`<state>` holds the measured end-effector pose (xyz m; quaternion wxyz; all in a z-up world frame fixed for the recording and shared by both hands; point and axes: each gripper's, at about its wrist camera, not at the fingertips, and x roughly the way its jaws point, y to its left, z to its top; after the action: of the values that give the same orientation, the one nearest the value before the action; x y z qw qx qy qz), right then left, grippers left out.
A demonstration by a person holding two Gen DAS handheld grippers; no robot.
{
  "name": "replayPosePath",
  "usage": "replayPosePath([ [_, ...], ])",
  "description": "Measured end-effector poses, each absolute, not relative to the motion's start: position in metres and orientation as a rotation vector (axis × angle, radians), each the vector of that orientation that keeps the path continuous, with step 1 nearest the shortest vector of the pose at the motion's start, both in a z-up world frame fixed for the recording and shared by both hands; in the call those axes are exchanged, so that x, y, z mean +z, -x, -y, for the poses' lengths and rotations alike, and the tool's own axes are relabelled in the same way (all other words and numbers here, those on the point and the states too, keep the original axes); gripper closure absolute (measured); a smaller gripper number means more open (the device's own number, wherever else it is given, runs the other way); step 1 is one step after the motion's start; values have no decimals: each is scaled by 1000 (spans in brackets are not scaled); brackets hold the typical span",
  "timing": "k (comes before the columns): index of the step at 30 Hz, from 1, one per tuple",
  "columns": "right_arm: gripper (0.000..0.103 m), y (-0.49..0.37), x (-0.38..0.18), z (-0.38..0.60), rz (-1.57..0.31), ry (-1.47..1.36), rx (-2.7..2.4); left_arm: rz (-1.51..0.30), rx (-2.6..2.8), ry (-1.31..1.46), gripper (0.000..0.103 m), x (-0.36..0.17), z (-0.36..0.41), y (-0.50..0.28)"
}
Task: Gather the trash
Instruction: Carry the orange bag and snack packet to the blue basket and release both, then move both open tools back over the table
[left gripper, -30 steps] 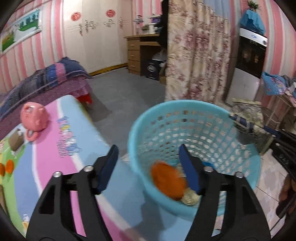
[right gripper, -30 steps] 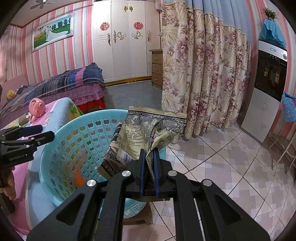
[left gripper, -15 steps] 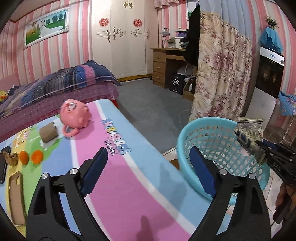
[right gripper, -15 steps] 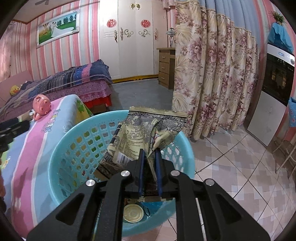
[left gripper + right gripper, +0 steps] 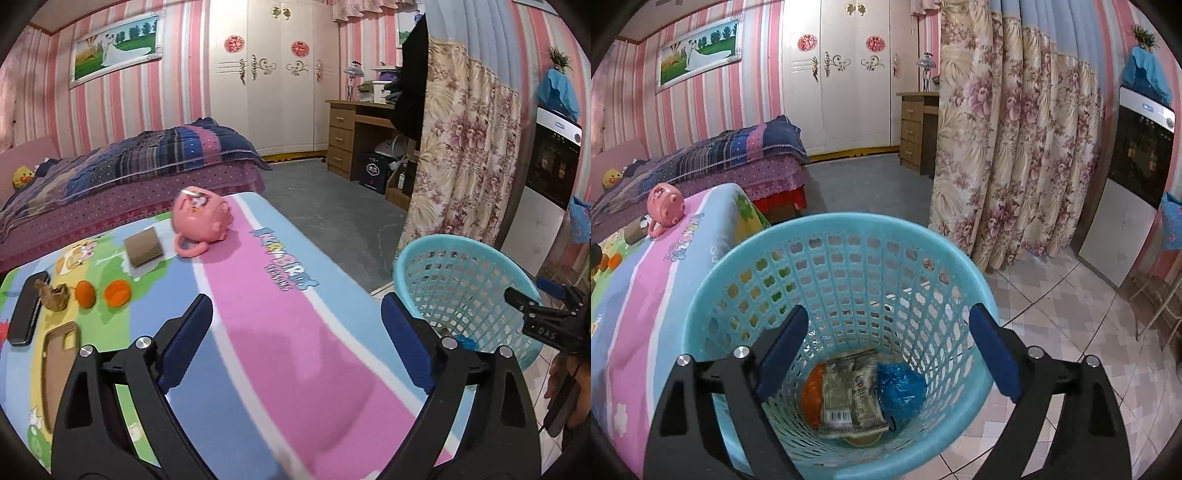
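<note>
My right gripper point(image 5: 886, 321) hangs over the turquoise basket point(image 5: 713, 280), its jaws opening with nothing between them. Below it, a printed snack wrapper point(image 5: 853, 395) lies on the basket's bottom, between an orange peel point(image 5: 810, 391) and a crumpled blue bag point(image 5: 901, 387). My left gripper point(image 5: 295, 306) is above the colourful table cover point(image 5: 280, 369), its jaws also opening and empty. Farther left on the cover lie two orange peels point(image 5: 117, 293), a brown crumpled scrap point(image 5: 55, 297) and a cardboard roll point(image 5: 143, 246). In the left wrist view the basket point(image 5: 461, 243) stands off the table's right edge.
A pink pig toy point(image 5: 201, 218) sits at the table's far end. A dark phone point(image 5: 26, 314) and a phone case point(image 5: 55, 369) lie at its left. Beyond are a bed point(image 5: 129, 166) and a flowered curtain point(image 5: 1015, 166); tiled floor point(image 5: 1071, 314) lies right of the basket.
The right gripper went from shut on the wrapper to open, and the wrapper now lies in the basket. The left gripper swung from the basket to over the table and widened.
</note>
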<state>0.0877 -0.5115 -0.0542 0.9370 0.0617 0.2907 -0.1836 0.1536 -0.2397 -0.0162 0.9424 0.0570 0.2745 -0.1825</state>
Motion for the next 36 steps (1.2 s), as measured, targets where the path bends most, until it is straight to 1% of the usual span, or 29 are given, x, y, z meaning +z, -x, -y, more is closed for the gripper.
replayPosePath([
  [2, 9, -84, -48, 505, -565, -118, -371, -552, -360, -108, 11, -13, 229, -151],
  [12, 8, -84, -10, 451, -442, -96, -298, -519, -257, -80, 6, 7, 162, -140],
  [18, 7, -104, 7, 411, -428, -78, -247, -514, -205, -40, 6, 20, 118, -148],
  [24, 6, -118, 10, 372, -435, -34, -194, -517, -173, -23, 6, 26, 84, -160],
  [36, 6, -157, 12, 310, -443, 18, -94, -547, -113, 6, 6, 18, 35, -186],
])
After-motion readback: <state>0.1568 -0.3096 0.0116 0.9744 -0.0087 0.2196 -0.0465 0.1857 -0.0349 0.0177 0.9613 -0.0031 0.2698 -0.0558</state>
